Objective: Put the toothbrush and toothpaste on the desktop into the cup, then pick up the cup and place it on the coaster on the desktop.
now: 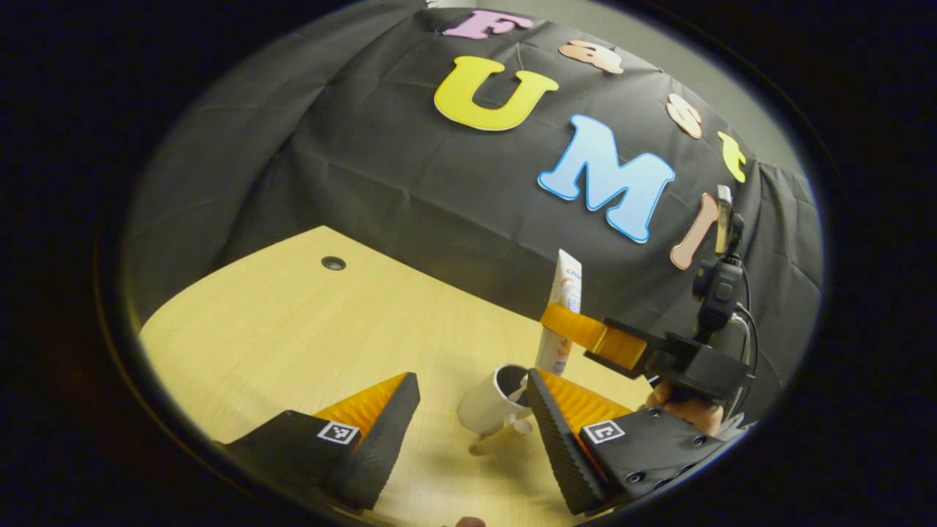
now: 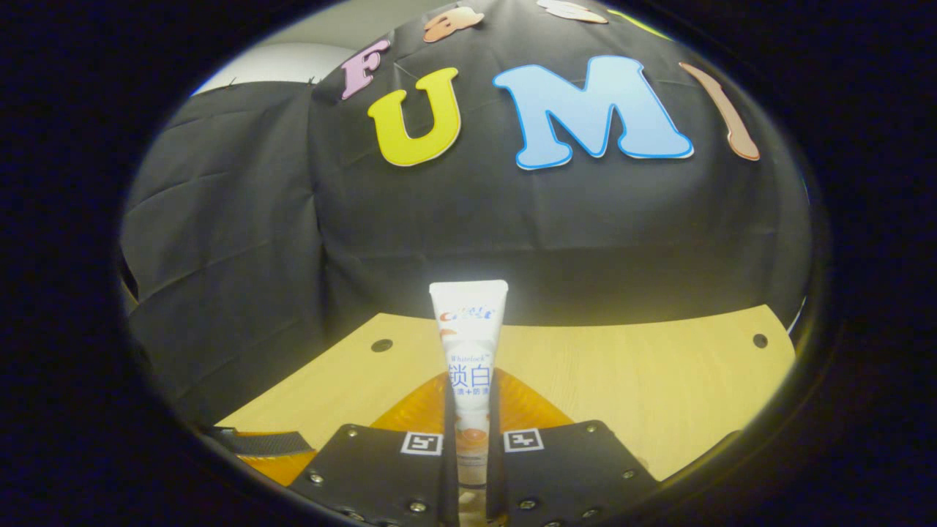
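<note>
- Above the round white cup [image 1: 492, 401]: right gripper [image 2: 468, 446] pinching an upright, flat-crimped toothpaste [image 2: 468, 351] tube.
- Left gripper [image 1: 472, 410]: ribbed fingers spread.
- Pale woodgrain desktop [image 1: 293, 329]; creased black cloth wall [image 1: 410, 190].

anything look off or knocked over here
Nothing stands out. The cup stands upright on the desk, and the right gripper holds the toothpaste upright, near the cup.

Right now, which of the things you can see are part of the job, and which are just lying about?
Part of the job:
- toothpaste, held upright in the right claw
- cup, standing on the desktop below it
- toothbrush, seemingly leaning at the cup
- left claw, open beside the cup

Just there:
- desktop
- cable hole in the desktop
</note>
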A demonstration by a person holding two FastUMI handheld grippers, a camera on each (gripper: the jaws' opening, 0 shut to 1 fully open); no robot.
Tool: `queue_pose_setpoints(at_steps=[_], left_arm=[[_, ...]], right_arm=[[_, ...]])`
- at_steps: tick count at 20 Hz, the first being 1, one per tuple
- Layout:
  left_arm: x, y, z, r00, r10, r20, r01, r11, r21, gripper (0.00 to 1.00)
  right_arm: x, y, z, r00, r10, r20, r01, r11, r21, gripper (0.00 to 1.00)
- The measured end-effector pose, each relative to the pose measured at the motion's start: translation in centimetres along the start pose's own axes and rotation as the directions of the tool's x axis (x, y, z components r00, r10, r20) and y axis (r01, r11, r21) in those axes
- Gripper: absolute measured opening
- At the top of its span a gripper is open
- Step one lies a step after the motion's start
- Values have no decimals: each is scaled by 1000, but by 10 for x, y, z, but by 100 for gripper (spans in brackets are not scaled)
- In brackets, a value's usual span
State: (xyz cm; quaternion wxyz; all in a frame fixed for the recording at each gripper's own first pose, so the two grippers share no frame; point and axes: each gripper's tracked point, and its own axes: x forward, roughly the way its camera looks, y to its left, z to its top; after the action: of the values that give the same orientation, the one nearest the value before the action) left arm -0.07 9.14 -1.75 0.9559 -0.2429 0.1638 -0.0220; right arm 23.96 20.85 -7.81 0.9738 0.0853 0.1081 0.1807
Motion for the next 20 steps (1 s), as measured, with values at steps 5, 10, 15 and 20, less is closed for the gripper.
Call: queue_pose_setpoints(at_steps=[5, 10, 15, 20], left_arm=[[-11, 10, -20, 999, 13, -40, -14, 1000, -14, 94], [-13, 20, -23, 998, 33, -49, -34, 999, -17, 95], [-12, 24, -28, 998, 36, -59, -38, 999, -26, 95], [-10, 14, -31, 997, 23, -68, -24, 1000, -6, 95]], right_arm=[[22, 3, -18, 1000, 6, -26, -7, 1000, -14, 18], [21, 10, -33, 997, 22, -69, -24, 999, -33, 26], [11, 12, -29, 996, 38, -75, -40, 999, -27, 51], [3, 7, -28, 997, 22, -77, -24, 1000, -20, 86]])
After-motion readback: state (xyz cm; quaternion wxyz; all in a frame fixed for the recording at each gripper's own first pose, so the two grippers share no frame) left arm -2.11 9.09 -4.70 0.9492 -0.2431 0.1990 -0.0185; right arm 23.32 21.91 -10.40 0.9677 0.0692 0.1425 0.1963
